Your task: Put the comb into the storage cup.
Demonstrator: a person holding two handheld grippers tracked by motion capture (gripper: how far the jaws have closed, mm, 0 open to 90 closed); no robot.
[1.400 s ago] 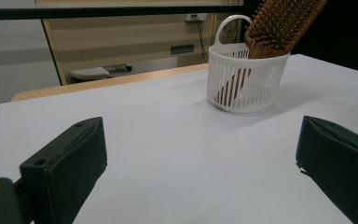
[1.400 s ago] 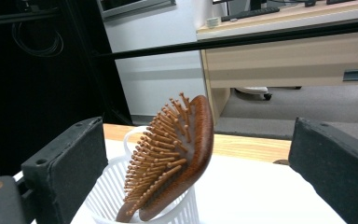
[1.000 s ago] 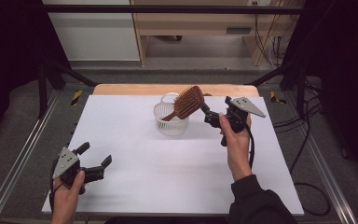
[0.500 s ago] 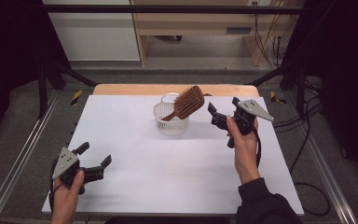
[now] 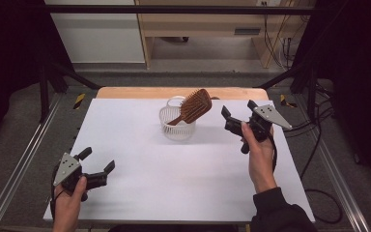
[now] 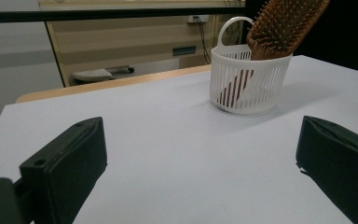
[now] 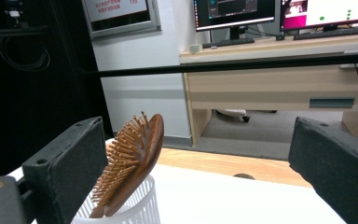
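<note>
Right now I am holding my left gripper [image 5: 95, 171] low in the lower left of the high view, just above the white table [image 5: 140, 183] and near its front edge. Its jaws are standing wide apart with nothing between them; in the left gripper view they are framing bare white surface at the bottom of the picture.

Farther up, right of centre in the high view, I am holding my right gripper [image 5: 236, 117] above the table, its jaws pointing left toward the basket [image 5: 177, 126]. These jaws are also spread wide and gripping nothing. In the right gripper view the left jaw is sitting just in front of the hairbrush [image 7: 131, 156], but I am not touching it.

Beyond that, upper centre of the high view, the white slatted basket is standing upright on the table. The wooden hairbrush [image 5: 193, 107] is resting in it handle down, its bristled head leaning out over the rim toward the right. In the left gripper view the pair is showing at the upper right.

As I judge it, the brush is placed and I am hovering free beside it, so the placing step looks done. If more is wanted, the next move calls for bringing the right jaws around the brush head without tipping the light basket.
</note>
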